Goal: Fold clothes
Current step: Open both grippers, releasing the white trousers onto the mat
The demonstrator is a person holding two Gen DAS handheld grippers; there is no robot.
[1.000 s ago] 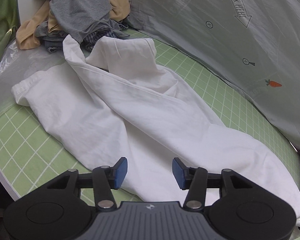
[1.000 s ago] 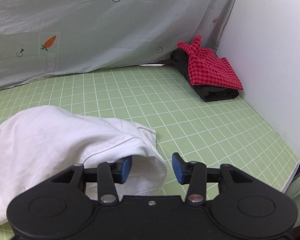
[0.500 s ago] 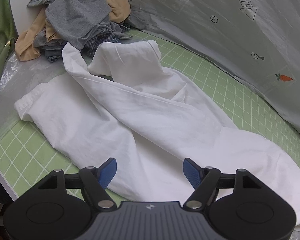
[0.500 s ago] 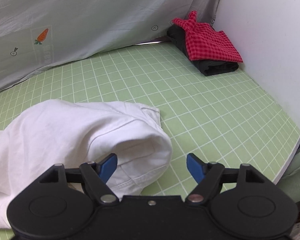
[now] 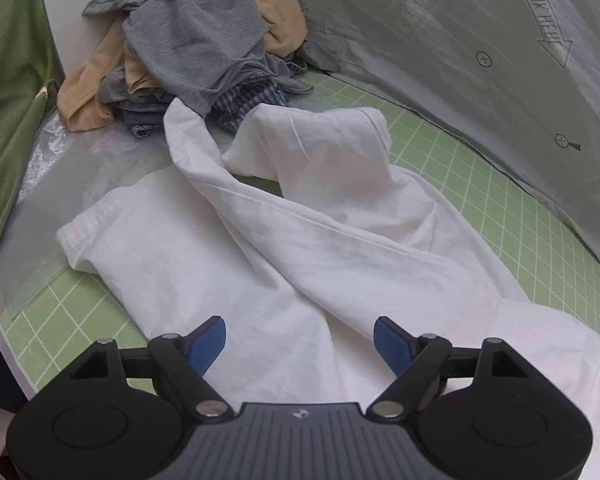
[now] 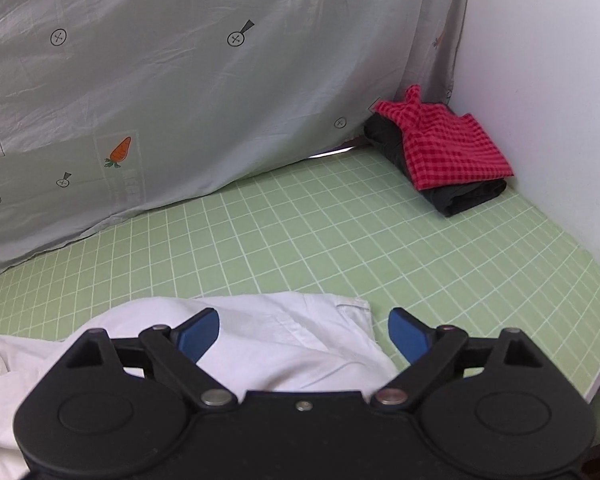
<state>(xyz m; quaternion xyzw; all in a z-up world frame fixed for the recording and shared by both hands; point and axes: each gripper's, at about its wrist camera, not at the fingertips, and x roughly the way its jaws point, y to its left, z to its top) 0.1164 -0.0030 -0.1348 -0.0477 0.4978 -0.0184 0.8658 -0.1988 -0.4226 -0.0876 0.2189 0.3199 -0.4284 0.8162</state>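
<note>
White trousers (image 5: 300, 248) lie crumpled on the green grid mat (image 5: 480, 184), legs stretching toward the far left, one leg end folded back. My left gripper (image 5: 300, 338) is open and empty, just above the trousers' near part. In the right wrist view the trousers' waist end (image 6: 292, 340) lies under my right gripper (image 6: 304, 330), which is open wide and empty. Neither gripper holds cloth.
A pile of grey, tan and plaid clothes (image 5: 196, 48) sits at the far left corner. A folded red checked cloth on a black one (image 6: 448, 160) lies at the far right by the white wall (image 6: 548, 80). A grey printed sheet (image 6: 180, 80) hangs behind the mat.
Both grippers opened wider over the last second. The right gripper rose and drew back from the trousers' waist end; the left gripper shifted slightly forward toward the legs.
</note>
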